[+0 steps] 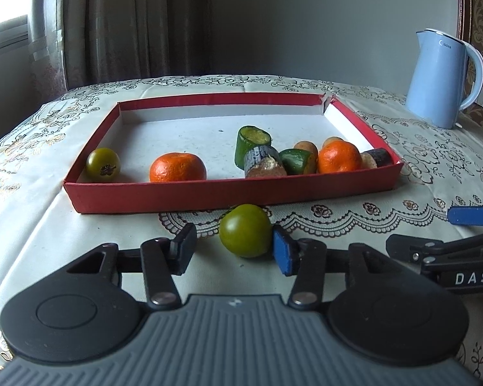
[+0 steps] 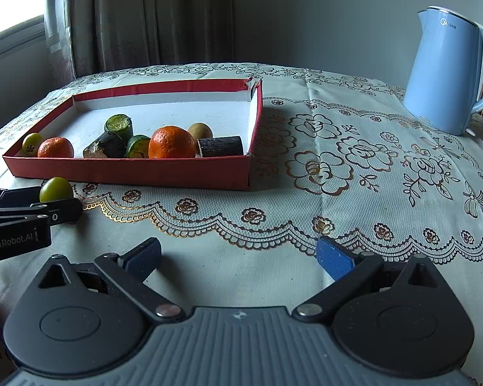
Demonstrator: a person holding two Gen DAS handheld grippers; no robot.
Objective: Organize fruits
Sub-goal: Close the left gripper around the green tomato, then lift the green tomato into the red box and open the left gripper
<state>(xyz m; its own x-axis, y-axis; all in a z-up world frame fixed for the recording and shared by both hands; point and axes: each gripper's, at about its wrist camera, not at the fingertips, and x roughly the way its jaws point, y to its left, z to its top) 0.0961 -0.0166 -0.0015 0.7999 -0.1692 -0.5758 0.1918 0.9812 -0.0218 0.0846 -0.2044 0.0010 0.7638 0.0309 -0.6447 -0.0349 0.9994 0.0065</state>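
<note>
The left tool stands partly closed around a green fruit on the table; its right pad touches the fruit, its left pad stands apart; the red tray lies just beyond; the right tool stands wide, holding nothing.

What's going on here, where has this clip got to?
A person holding two grippers is sorting fruit into a red tray on a clothed table. The left gripper has a green fruit between its jaws in front of the tray; one pad touches it, the other shows a gap, so it isn't gripped yet. The right gripper sits open and empty. The tray already holds oranges and other pieces.
</note>
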